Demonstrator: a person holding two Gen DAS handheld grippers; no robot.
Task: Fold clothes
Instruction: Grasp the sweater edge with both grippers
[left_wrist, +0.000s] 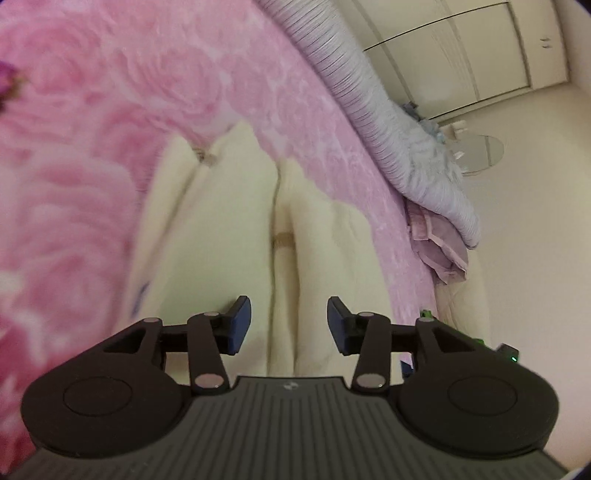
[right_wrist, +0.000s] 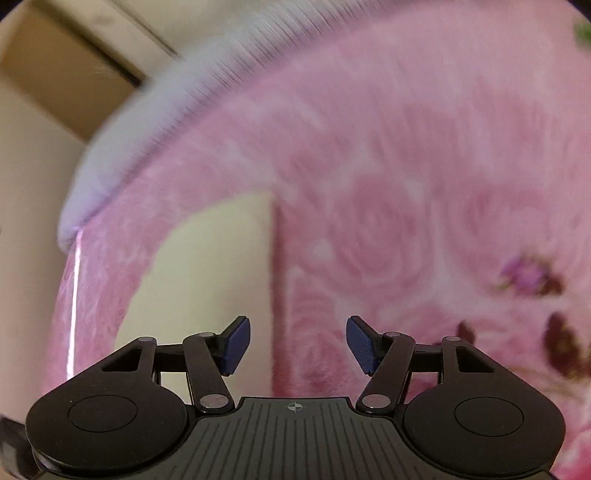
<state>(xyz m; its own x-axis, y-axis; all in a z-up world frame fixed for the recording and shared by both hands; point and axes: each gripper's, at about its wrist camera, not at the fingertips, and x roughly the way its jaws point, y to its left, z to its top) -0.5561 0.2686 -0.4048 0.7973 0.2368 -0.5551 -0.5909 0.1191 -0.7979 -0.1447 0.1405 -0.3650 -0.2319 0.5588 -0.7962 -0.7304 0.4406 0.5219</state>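
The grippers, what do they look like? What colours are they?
Both look alike. The left gripper and the right gripper are black, with two round side discs, a ridged grey plate bearing a small crosshair mark, and slim linkage arms joined by silver pins. Their fingertips carry dark blue textured pads. No cables or sleeves show.

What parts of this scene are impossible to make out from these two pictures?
- Cream fabric garment, left wrist view: its near end is hidden behind the gripper; its type is unclear.
- Same garment, right wrist view: motion-blurred, partly cut off.
- Small pale objects beyond the bed: too small and blurred.
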